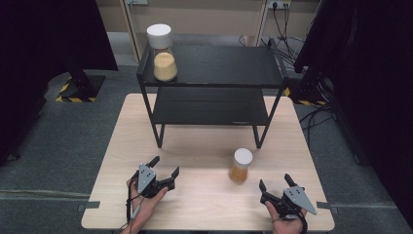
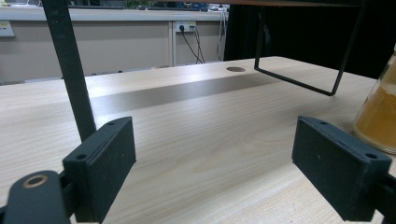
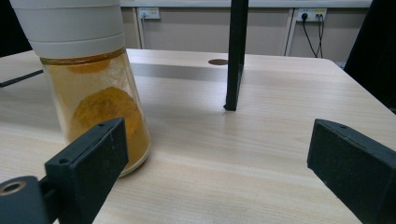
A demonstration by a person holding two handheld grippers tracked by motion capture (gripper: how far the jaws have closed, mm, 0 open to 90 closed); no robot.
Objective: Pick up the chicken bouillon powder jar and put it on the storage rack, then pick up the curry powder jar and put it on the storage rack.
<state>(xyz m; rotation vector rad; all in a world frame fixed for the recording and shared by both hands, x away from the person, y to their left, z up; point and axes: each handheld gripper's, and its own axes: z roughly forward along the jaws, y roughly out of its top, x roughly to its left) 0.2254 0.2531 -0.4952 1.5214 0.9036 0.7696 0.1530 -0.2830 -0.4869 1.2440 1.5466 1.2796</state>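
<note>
1. A small jar (image 1: pixel 240 165) of orange powder with a white lid stands upright on the desk (image 1: pixel 204 204), in front of the shelf's (image 1: pixel 214 66) right front leg and nearer the right gripper (image 1: pixel 275 183) than the left.
2. A larger jar (image 1: pixel 163 52) with paler contents sits on the left end of the shelf's top tier, well apart from both grippers. Judging by that, the small jar is probably meant to join it, which would explain why it waits in open reach near the desk's front.
3. The right gripper rests low at the desk's front right, aimed forward past the jar. In the right gripper view the jar (image 3: pixel 91 88) stands just behind the near jaw, beside the gap rather than inside it.
4. Its jaws are spread wide and hold nothing; I cannot tell whether the near jaw touches the glass.
5. The left gripper (image 1: pixel 165 170) lies at the front left, clear of the work. Its jaws are also spread wide, with bare desk between them; the jar (image 2: pixel 380 112) shows at the edge of its view, untouched.
6. The next move likely calls for shifting the right gripper sideways to centre the jar before closing.
</note>
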